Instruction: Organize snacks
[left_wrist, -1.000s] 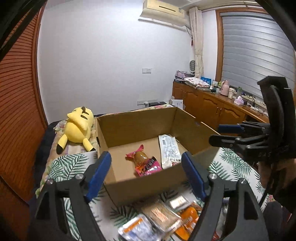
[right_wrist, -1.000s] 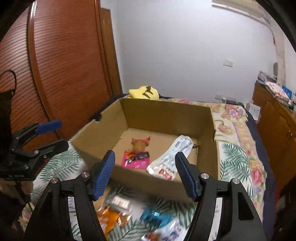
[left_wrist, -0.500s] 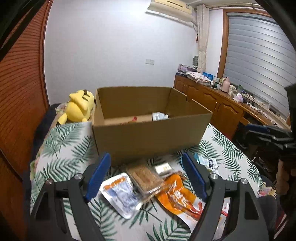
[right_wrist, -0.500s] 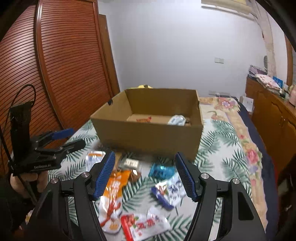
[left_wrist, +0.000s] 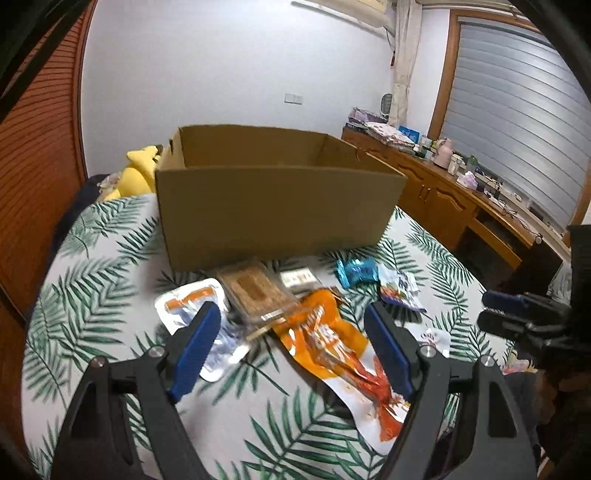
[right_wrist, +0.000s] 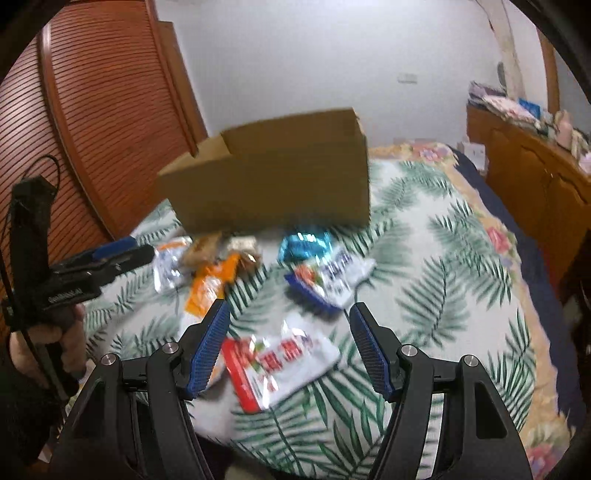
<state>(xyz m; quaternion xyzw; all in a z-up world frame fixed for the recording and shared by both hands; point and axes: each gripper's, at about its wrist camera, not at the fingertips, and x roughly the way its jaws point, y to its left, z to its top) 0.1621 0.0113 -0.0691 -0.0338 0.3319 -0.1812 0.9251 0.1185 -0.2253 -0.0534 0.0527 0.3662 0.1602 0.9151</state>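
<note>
An open cardboard box (left_wrist: 273, 206) (right_wrist: 273, 184) stands on the leaf-print bedspread, its inside hidden from here. Several snack packets lie in front of it. My left gripper (left_wrist: 291, 321) is open above an orange packet (left_wrist: 332, 347), a brown cracker pack (left_wrist: 255, 291) and a white-and-orange pouch (left_wrist: 192, 306), touching none. A blue wrapper (left_wrist: 356, 271) lies further right. My right gripper (right_wrist: 290, 321) is open just over a white-and-red packet (right_wrist: 277, 363); a white-and-blue packet (right_wrist: 328, 277) and the blue wrapper (right_wrist: 304, 243) lie beyond.
A yellow plush toy (left_wrist: 138, 173) lies behind the box at the left. A wooden sideboard (left_wrist: 443, 199) crowded with small items runs along the right wall. A slatted wooden wardrobe (right_wrist: 103, 122) stands at the left. The other gripper (right_wrist: 99, 264) and a hand show at the left of the right wrist view.
Both grippers have come down and back from above the box to the packets in front of it. The box's inside has dropped out of sight. Jaws unchanged.
</note>
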